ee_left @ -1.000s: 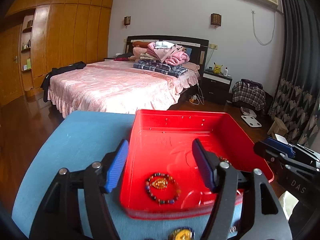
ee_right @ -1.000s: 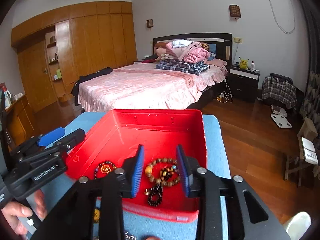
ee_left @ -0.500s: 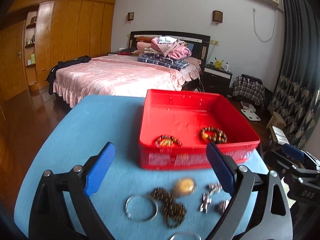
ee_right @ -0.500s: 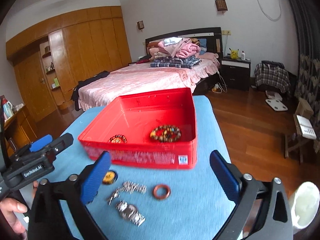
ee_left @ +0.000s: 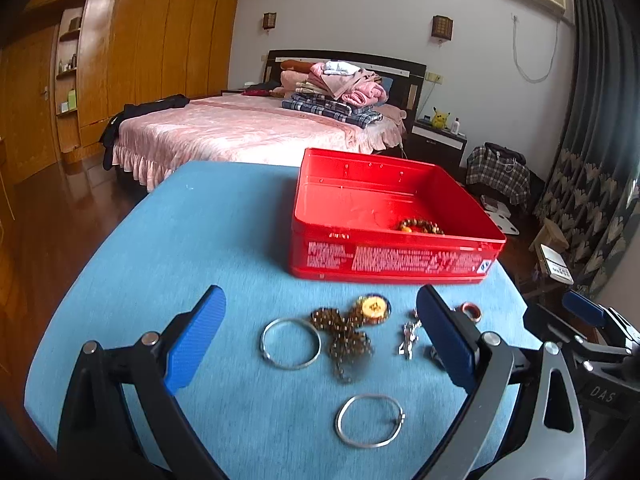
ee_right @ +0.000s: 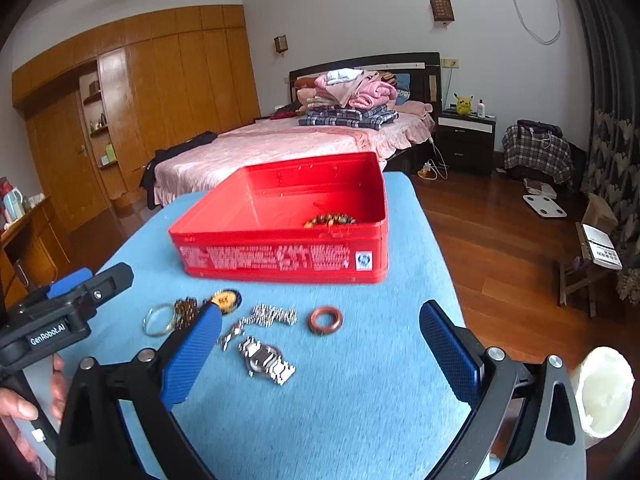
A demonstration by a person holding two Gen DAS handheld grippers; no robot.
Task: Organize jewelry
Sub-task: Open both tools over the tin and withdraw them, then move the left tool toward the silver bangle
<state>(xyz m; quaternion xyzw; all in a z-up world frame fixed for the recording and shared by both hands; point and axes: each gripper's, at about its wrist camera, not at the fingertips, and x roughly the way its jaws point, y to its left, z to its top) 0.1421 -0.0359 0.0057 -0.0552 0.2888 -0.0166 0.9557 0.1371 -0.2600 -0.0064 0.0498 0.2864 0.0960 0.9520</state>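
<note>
Both grippers hang spread wide and empty over the blue table, probably so either can drop straight onto a piece. The left gripper frames the silver bangle and brown bead chain just in front of the red box; the right gripper frames the watch and brown ring. One beaded bracelet already sits inside the red box, by its front wall.
</note>
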